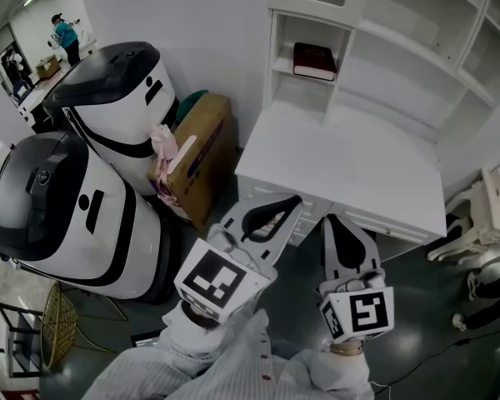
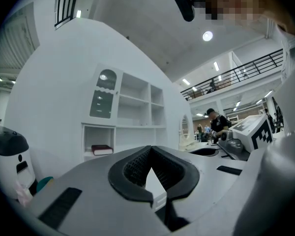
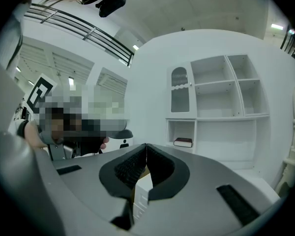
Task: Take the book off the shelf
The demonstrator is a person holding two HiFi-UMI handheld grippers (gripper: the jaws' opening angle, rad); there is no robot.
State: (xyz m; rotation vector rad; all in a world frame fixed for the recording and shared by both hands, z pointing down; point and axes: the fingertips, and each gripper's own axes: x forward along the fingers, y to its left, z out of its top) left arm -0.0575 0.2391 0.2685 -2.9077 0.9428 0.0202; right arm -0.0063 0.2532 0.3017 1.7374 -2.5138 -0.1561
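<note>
A dark red book lies flat in the small lower-left cubby of the white shelf unit. The same book shows far off in the left gripper view, and the book is also small in the right gripper view. My left gripper is shut with nothing in it, held low in front of the white desk. My right gripper is shut and empty beside it. Both are well short of the book.
Two big white and black pods stand at the left. A cardboard box leans between them and the desk. A white chair stands at the right. People stand at tables in the far left corner.
</note>
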